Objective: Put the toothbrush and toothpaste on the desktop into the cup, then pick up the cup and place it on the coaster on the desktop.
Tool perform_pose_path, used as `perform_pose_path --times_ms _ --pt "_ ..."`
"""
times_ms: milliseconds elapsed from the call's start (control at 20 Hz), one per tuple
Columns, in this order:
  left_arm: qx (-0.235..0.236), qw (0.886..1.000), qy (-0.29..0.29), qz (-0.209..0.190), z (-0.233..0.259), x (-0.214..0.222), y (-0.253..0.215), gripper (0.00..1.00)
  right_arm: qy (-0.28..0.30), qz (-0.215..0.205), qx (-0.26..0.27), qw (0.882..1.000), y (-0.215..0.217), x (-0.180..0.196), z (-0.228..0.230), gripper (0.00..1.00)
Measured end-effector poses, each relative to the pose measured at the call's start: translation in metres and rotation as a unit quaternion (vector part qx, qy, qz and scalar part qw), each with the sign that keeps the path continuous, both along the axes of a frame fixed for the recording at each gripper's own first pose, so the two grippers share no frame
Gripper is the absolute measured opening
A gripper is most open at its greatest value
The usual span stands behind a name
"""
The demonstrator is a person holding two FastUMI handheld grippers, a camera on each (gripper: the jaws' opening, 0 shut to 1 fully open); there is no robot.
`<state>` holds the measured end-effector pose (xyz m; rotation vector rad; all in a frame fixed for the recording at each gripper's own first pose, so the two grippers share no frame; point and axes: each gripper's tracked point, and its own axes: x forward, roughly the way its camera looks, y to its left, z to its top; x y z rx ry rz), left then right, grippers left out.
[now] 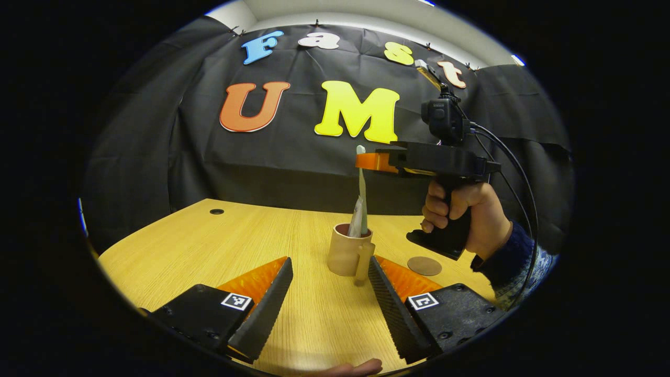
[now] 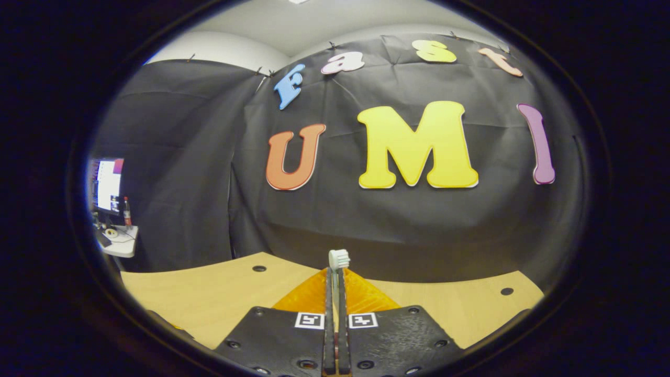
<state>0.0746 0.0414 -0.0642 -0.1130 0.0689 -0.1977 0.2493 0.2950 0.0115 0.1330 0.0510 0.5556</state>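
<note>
Your right gripper (image 2: 333, 293) is pinching the toothbrush (image 1: 362, 188) near its bristle head, both fingers pressed on the thin neck, and the handle is hanging down into the cup (image 1: 346, 250). The brush is light, stiff and smooth, so I judge it is needing only a gentle hold, and it may swing a little when you are letting go. Your hand (image 1: 463, 220) is holding the right gripper level, high above the cup, with the wrist quite straight.

Inside the cup the toothpaste (image 1: 356, 219) is already standing, leaning beside the brush handle. The tube is looking soft and light.

Your left gripper (image 1: 330, 285) is spread wide and holding nothing, low over the surface (image 1: 209, 246), with the cup just in front between its fingers. The cup is looking rigid, and its handle is facing you; the round body is probably the better place to grip. The coaster (image 1: 424, 265) is lying near, to the right of the cup.
</note>
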Motion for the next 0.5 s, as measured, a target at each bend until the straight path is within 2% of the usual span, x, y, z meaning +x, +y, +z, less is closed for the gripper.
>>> perform_pose_path --times_ms 150,200,250,300,400,500 --pt "-0.001 1.000 0.004 -0.004 -0.005 0.001 -0.004 0.93 0.002 0.001 -0.007 1.000 -0.003 -0.003 -0.006 0.04" --pt "0.003 1.000 0.006 -0.003 -0.005 0.001 -0.005 0.93 0.000 0.000 -0.004 1.000 -0.005 -0.005 -0.005 0.18" --pt "0.005 1.000 0.007 -0.003 -0.007 0.000 -0.005 0.93 0.000 -0.001 -0.004 1.000 -0.007 -0.006 -0.005 0.23" --pt "0.006 1.000 0.008 -0.004 -0.008 0.000 -0.008 0.93 0.001 -0.002 -0.006 1.000 -0.008 -0.007 -0.005 0.43" --pt "0.003 1.000 0.010 -0.007 -0.007 0.000 -0.010 0.93 0.005 -0.011 -0.009 1.000 -0.015 -0.007 -0.007 0.70" --pt "0.004 1.000 0.010 -0.007 -0.007 0.002 -0.014 0.93 0.010 -0.015 -0.011 1.000 -0.021 -0.009 -0.009 0.82"
